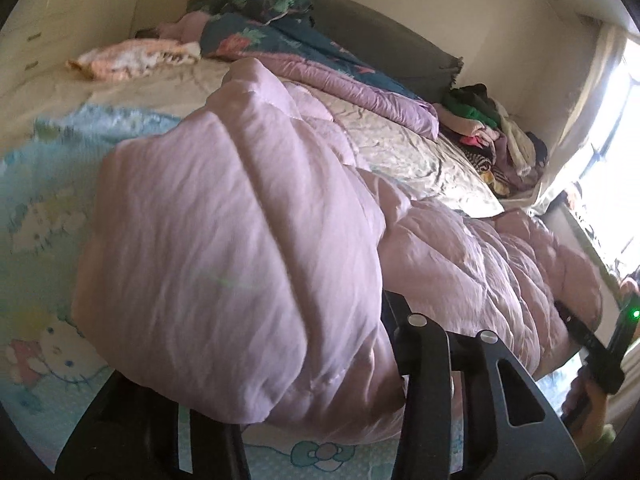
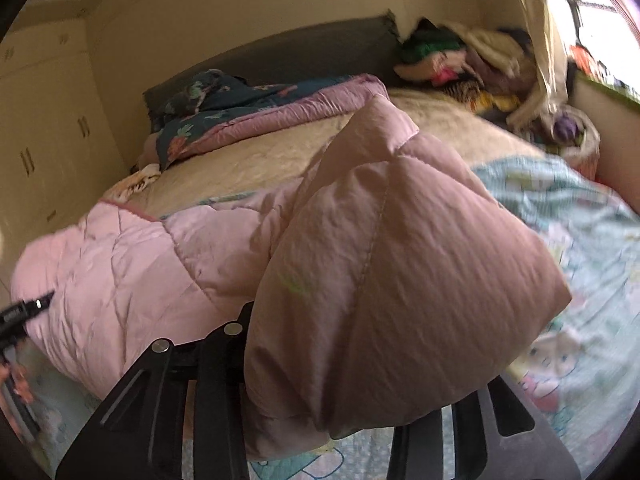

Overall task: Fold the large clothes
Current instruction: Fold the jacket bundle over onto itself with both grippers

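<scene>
A large pale pink quilted comforter (image 1: 224, 240) lies bunched across the near part of the bed. My left gripper (image 1: 312, 412) is shut on one end of it, and the puffy fabric bulges over the fingers and hides their tips. The same comforter (image 2: 384, 264) fills the right wrist view, where my right gripper (image 2: 320, 420) is shut on its other end, fingertips buried in the fabric. The right gripper (image 1: 600, 344) also shows at the right edge of the left wrist view, and the left gripper (image 2: 24, 312) at the left edge of the right wrist view.
A light blue cartoon-print sheet (image 1: 44, 208) covers the near bed. A cream cover (image 1: 400, 140) lies further back. A dark floral and purple quilt (image 1: 304, 52) sits by the dark headboard (image 2: 304, 52). A clothes pile (image 1: 496, 136) lies near the window. Wardrobes (image 2: 44, 136) stand at left.
</scene>
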`<state>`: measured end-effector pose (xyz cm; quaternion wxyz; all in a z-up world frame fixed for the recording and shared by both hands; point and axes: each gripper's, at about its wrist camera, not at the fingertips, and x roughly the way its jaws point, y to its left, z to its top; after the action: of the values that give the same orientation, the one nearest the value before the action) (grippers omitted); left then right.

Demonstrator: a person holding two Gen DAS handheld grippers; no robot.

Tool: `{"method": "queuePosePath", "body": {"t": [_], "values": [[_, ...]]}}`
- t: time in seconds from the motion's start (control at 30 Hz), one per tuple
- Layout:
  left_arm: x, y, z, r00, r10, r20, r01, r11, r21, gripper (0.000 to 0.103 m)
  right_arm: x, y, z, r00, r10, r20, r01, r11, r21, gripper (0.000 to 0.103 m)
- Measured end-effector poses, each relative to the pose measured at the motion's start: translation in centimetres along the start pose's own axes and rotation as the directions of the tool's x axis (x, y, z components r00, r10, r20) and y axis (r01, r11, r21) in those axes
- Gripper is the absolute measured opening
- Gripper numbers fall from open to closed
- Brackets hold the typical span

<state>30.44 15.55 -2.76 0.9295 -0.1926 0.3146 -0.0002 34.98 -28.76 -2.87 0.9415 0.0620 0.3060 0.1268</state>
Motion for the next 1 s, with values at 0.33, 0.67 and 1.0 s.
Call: {"method": "queuePosePath", "body": {"t": [0.33,0.67,1.0], "values": [[-4.2,-1.8,0.7,0.998,-0.029,0.054,0.026,0.998,0.056,0.032,-5.5,2.0,1.2,0.996,0.058,0.067,-0.049,0.990,-0.130,0.029],[-7.7,-1.7,-2.2,0.999,-0.025,0.030,0.022,0.996,0.090,0.032,-10.3,2.7,-1.4,0.996,0.063,0.061,-0.053,0.986,-0.157,0.030],[-10.8,-1.0,-5.5,0.999,-0.018,0.029,0.016,0.997,0.069,0.032,-13.4,3.2,-3.9,0.997,0.058,0.053,-0.050,0.989,-0.141,0.030]]}}
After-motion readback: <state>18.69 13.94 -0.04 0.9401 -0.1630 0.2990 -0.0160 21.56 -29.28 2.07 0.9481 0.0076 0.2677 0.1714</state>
